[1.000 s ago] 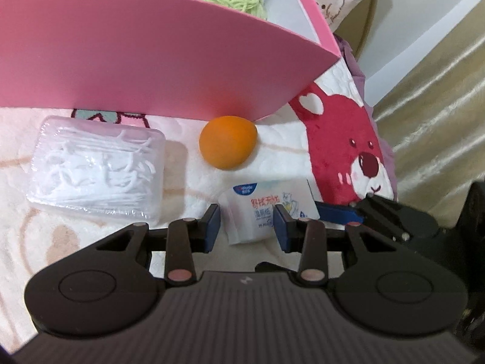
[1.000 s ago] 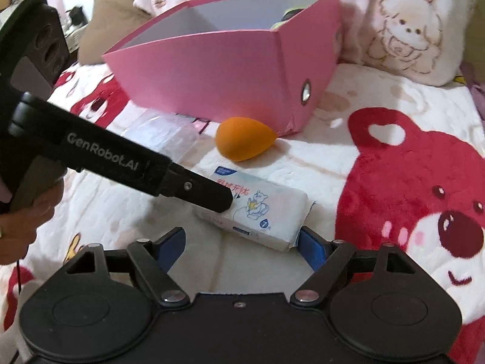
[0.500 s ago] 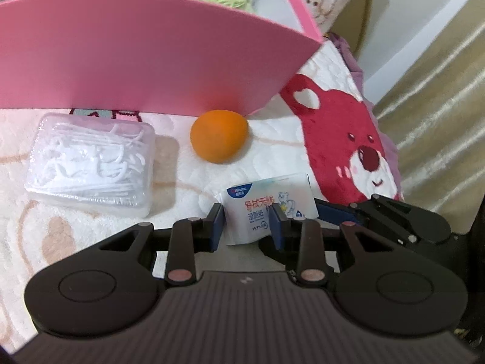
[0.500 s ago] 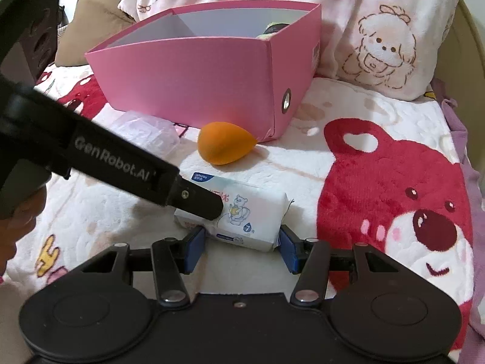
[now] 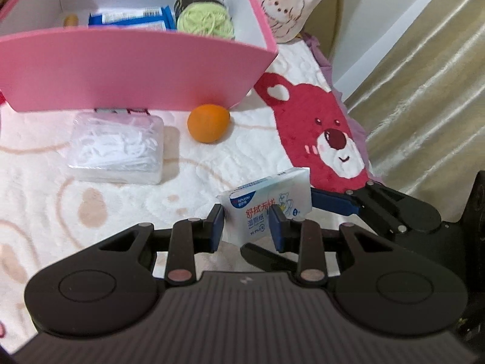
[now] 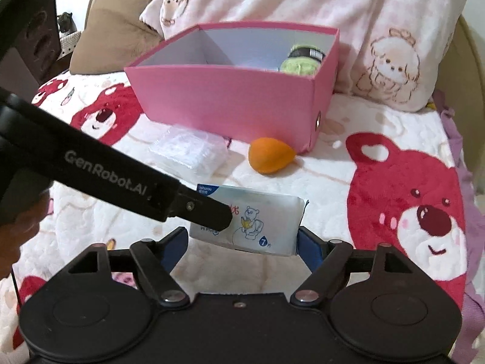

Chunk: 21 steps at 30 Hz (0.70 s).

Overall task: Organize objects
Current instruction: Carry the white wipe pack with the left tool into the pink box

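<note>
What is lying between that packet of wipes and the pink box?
In the right wrist view, an orange teardrop-shaped sponge lies on the bear-print blanket between the white wet-wipe packet and the pink cardboard box, close to the box's corner.

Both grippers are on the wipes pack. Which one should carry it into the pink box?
Probably left. The left gripper pinches the wipes pack across its narrow end and faces the pink box. The right gripper only spans the pack's length.

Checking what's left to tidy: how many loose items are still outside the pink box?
3: the wipes pack gripped by both the left gripper and right gripper, the orange sponge beside the pink box, and the clear floss case near it.
</note>
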Each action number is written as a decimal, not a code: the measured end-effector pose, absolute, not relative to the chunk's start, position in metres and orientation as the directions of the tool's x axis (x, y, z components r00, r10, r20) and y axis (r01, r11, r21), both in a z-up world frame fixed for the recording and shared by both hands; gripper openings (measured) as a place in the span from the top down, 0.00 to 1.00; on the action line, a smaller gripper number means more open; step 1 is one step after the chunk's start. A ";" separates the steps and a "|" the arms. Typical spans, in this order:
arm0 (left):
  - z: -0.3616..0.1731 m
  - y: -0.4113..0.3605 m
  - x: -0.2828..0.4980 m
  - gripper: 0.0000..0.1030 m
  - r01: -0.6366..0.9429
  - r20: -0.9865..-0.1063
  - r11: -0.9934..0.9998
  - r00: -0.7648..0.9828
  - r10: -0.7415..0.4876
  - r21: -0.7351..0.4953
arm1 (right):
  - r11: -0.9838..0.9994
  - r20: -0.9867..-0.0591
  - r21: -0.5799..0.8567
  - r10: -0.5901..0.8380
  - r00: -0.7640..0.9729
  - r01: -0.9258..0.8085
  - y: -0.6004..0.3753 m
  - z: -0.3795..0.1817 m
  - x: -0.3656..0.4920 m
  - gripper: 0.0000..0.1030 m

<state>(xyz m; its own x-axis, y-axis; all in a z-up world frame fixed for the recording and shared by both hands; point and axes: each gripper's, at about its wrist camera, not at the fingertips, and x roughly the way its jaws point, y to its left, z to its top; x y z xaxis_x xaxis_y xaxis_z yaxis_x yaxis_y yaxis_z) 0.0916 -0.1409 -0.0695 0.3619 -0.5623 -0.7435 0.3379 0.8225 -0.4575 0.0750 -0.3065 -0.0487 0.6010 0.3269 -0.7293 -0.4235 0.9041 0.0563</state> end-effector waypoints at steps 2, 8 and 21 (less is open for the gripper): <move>-0.059 -0.135 0.088 0.70 0.351 -0.742 0.831 0.386 -0.548 -0.431 | 0.912 -0.730 0.048 0.311 0.609 -0.408 -0.301 -0.039 0.073 0.34; -0.038 -0.107 0.088 0.69 0.321 -0.739 0.852 0.429 -0.519 -0.412 | 0.911 -0.717 0.089 0.339 0.609 -0.402 -0.284 -0.014 0.071 0.48; 0.035 -0.068 0.115 0.69 0.328 -0.732 0.850 0.437 -0.523 -0.412 | 0.884 -0.654 0.176 0.433 0.620 -0.432 -0.273 0.054 0.095 0.64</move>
<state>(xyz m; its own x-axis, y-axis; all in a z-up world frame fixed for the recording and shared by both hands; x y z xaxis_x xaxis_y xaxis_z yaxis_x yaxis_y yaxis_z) 0.1148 -0.0684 0.0348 0.4370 -0.5231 -0.7317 0.3276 0.8502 -0.4122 0.0954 -0.2726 0.0539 0.6204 0.4334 -0.6537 -0.4321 0.8844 0.1762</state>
